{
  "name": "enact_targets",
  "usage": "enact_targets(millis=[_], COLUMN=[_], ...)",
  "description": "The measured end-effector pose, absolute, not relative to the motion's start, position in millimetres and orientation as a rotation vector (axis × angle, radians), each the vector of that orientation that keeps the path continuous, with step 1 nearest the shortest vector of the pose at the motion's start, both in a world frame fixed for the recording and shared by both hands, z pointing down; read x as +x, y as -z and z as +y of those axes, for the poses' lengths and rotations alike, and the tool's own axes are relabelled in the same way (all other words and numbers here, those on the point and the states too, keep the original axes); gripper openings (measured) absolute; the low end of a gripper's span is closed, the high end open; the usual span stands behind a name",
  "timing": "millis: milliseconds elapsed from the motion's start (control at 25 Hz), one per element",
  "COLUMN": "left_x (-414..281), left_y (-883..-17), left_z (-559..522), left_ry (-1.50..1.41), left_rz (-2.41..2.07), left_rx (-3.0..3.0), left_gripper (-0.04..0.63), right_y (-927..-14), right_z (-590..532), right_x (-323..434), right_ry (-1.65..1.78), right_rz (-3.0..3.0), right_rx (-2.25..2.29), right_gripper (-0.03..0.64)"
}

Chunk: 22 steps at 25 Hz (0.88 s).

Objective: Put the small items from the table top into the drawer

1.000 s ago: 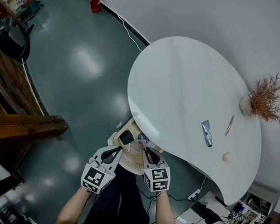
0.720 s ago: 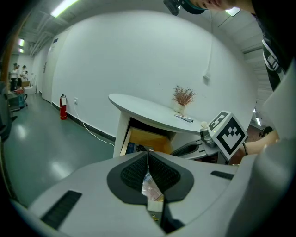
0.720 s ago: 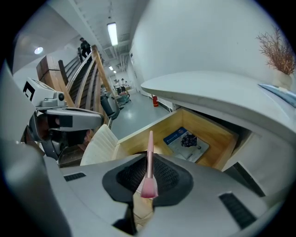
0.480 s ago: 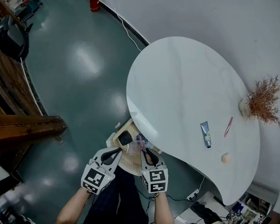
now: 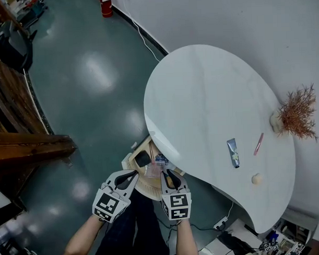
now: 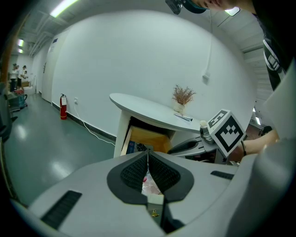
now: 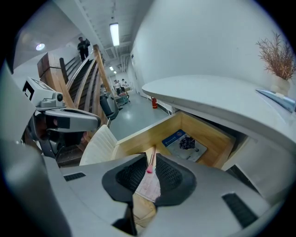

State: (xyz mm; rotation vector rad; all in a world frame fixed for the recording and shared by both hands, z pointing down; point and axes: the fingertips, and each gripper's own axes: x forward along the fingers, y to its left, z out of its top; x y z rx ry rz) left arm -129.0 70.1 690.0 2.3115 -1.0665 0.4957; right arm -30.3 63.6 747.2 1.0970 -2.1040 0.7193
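Observation:
The wooden drawer stands pulled out below the near edge of the white table. My right gripper hovers over the drawer's near side, shut on a clear packet with a pink-tipped stick inside. In the right gripper view the right gripper points at the drawer, where a blue card with a dark item lies. My left gripper sits beside it, its jaws together and nothing held; the left gripper faces the drawer. A tube, a pink stick and a small beige lump lie on the table.
A vase of dried twigs stands at the table's far right edge. A pale chair back is close to the drawer's near side. Green floor spreads to the left, with a wooden stair rail and a cable along the wall.

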Motion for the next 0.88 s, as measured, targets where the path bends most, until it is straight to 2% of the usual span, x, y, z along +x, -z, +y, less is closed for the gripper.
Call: enact_targets(millis=[400,880], left_x=[-128.6,-115.8], left_y=[-672.6,-612.5], left_z=[70.8,67.0], left_ry=[-0.490,-0.469], left_rz=[-1.067,-1.072], left_rx=[2.341,2.406], left_gripper=[0.025,0.025], right_y=[-726.1,-657.7], right_z=[66.8,64.2], right_x=[-31.4,-26.7], right_ry=[-0.695,-0.648], right_rz=[-2.113,-2.175], right_rx=[1.141,1.223], right_gripper=[0.064,0.060])
